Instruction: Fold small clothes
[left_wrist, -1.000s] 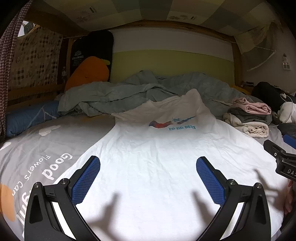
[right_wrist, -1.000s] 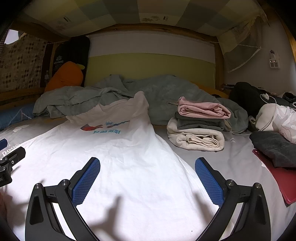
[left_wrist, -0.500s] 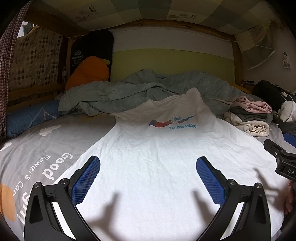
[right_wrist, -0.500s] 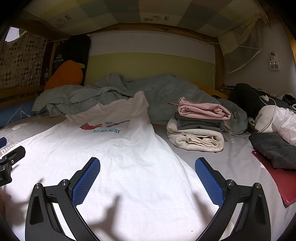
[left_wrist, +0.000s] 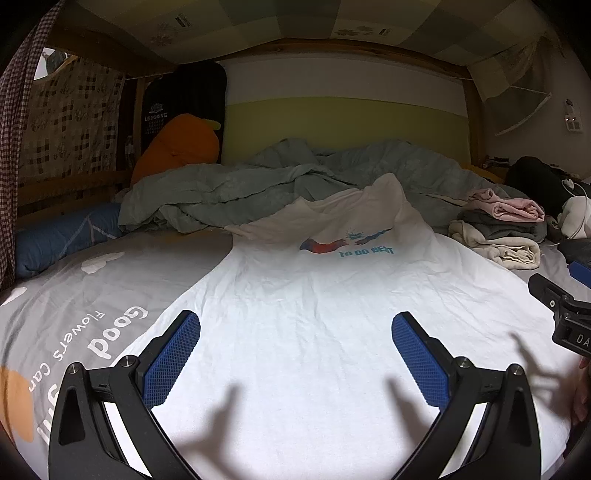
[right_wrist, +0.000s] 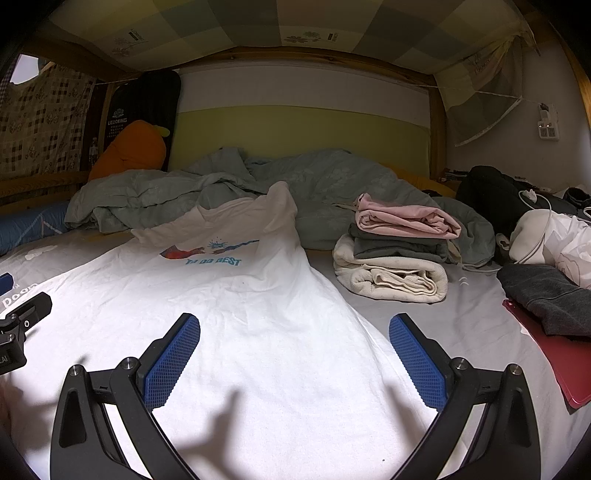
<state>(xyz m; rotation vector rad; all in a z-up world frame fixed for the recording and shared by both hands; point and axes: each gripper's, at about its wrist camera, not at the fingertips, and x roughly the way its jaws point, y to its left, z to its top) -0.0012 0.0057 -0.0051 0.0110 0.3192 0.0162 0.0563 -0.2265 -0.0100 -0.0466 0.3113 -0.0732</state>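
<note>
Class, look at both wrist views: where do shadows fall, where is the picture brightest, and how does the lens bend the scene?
Left wrist view: finger shadows fall on the white T-shirt beneath the open left gripper; the cloth is brightest near the camera, and the corners go black. Right wrist view: the same shadows lie under the open right gripper, and the bed frame bows from fisheye distortion.

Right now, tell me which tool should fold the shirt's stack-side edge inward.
Right. The right tool hangs open above the white T-shirt edge nearest the folded stack; the left tool, also open, hangs nearer the shirt's other side.
</note>
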